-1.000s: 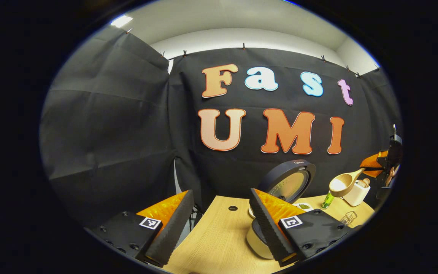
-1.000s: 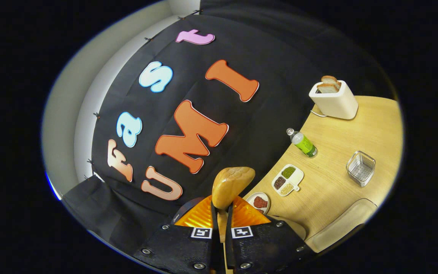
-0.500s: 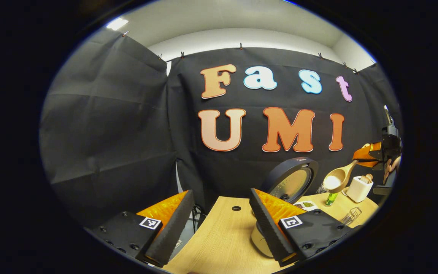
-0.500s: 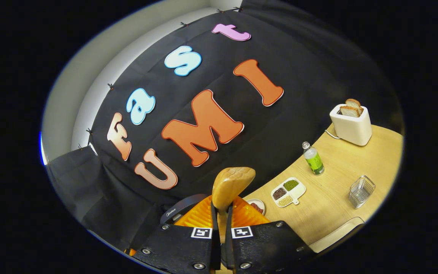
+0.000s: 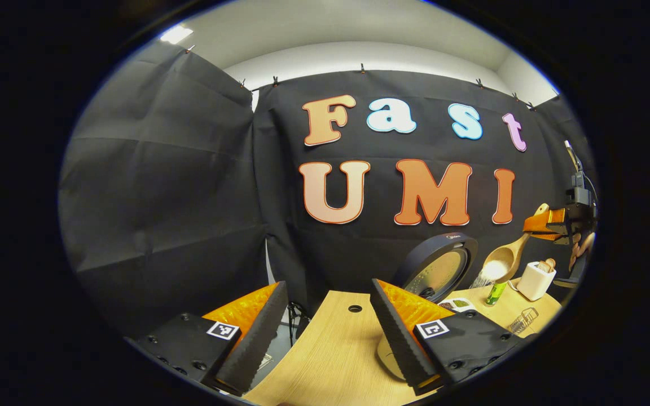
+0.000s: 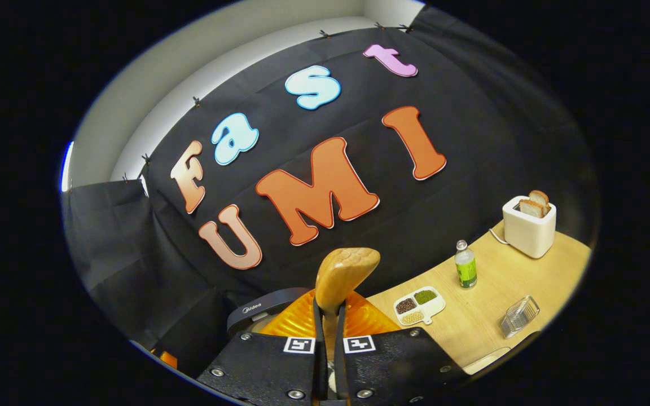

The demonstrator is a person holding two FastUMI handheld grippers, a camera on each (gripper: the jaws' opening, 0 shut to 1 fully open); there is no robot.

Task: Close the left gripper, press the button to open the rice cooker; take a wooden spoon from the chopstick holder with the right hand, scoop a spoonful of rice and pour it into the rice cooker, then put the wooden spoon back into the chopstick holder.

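Note:
In the left gripper view my left gripper (image 5: 328, 287) hangs open over the near table edge, holding nothing. Its right finger (image 5: 401, 332) hides most of the pale rice cooker body (image 5: 386, 356). The cooker's round dark lid (image 5: 440, 268) stands up, open. To the right, the right gripper (image 5: 546, 223) holds the wooden spoon (image 5: 503, 262) tilted, and white rice (image 5: 480, 279) streams off its lip; where it lands is hidden. In the right gripper view my right gripper (image 6: 329, 307) is shut on the spoon's handle, with the spoon bowl's back (image 6: 345, 273) toward me above the lid (image 6: 257, 309).
On the wooden table (image 6: 474, 330) stand a divided dish of grains (image 6: 418, 304), a green bottle (image 6: 465, 270), a white toaster with bread (image 6: 528, 228) and a small wire basket (image 6: 518, 316). A cable hole (image 5: 355, 308) sits in the tabletop near the back wall.
The right gripper has risen and rolled, tipping the spoon so that rice now pours from it. The left gripper has stayed open and hardly moved.

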